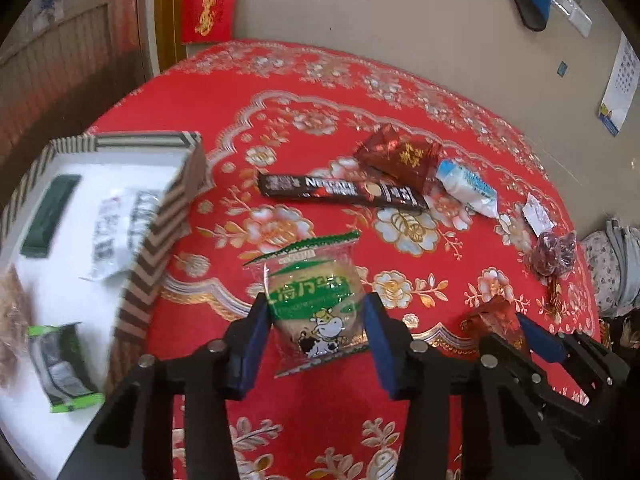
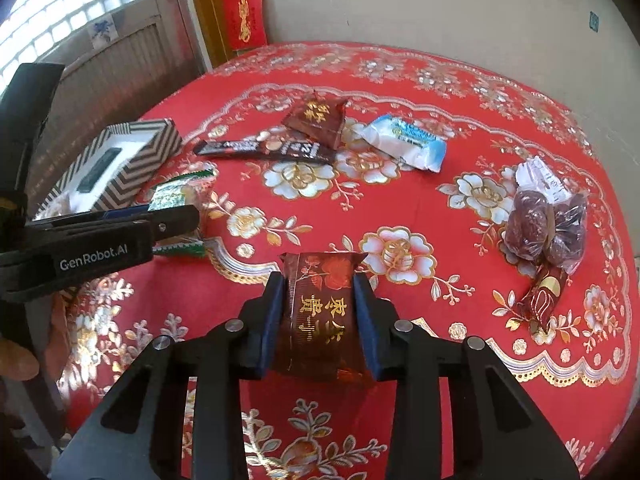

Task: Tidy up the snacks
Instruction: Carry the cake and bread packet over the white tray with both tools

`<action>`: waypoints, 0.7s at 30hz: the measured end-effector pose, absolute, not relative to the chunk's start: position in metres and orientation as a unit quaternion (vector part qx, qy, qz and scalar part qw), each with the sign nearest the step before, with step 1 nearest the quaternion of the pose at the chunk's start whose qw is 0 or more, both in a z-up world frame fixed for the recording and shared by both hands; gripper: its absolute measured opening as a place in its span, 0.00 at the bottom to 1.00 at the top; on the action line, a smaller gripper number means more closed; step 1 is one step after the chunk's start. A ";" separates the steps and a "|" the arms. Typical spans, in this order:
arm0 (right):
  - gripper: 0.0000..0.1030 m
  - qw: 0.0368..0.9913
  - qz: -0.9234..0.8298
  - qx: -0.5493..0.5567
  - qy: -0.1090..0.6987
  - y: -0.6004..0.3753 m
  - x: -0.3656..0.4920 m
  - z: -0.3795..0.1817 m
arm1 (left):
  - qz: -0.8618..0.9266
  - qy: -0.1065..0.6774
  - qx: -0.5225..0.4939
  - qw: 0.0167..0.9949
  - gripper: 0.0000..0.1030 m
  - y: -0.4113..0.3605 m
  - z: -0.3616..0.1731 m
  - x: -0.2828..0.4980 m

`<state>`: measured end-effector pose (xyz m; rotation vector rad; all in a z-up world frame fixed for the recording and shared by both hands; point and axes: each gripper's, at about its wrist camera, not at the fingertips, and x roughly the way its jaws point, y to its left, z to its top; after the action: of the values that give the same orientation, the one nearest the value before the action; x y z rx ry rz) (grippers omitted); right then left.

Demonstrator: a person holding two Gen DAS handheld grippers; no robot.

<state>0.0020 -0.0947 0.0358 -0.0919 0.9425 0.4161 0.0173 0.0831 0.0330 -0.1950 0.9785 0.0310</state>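
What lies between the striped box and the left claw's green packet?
Only bare red tablecloth separates the striped box from the green packet in the left claw, as the left wrist view shows.

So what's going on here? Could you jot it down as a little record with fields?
surface: red flowered tablecloth
left gripper: closed on a green-and-clear snack packet
right gripper: closed on a dark red packet with gold characters
box: striped box at the left, packets already inside
loose on the cloth: Nescafe stick, white-and-blue packet, bag of dates

Glossy crinkled plastic wrappers: green cake packet (image 1: 316,300), red date packet (image 2: 324,316). Shiny embroidered tablecloth (image 2: 440,216).
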 end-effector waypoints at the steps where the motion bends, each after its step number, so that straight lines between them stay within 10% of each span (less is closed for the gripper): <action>1: 0.33 0.870 0.201 -0.044 0.448 -0.093 0.001 0.038 | 0.015 0.466 -0.092 0.880 0.48 0.085 0.036 0.015; 21: 0.33 0.877 0.258 -0.060 0.401 -0.019 -0.025 0.080 | 0.049 0.422 -0.087 0.901 0.48 0.146 0.075 -0.030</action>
<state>-0.0247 -0.0185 0.0801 -0.1251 0.8376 0.5393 -0.0304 0.1458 0.0751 -0.1797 0.8736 0.1018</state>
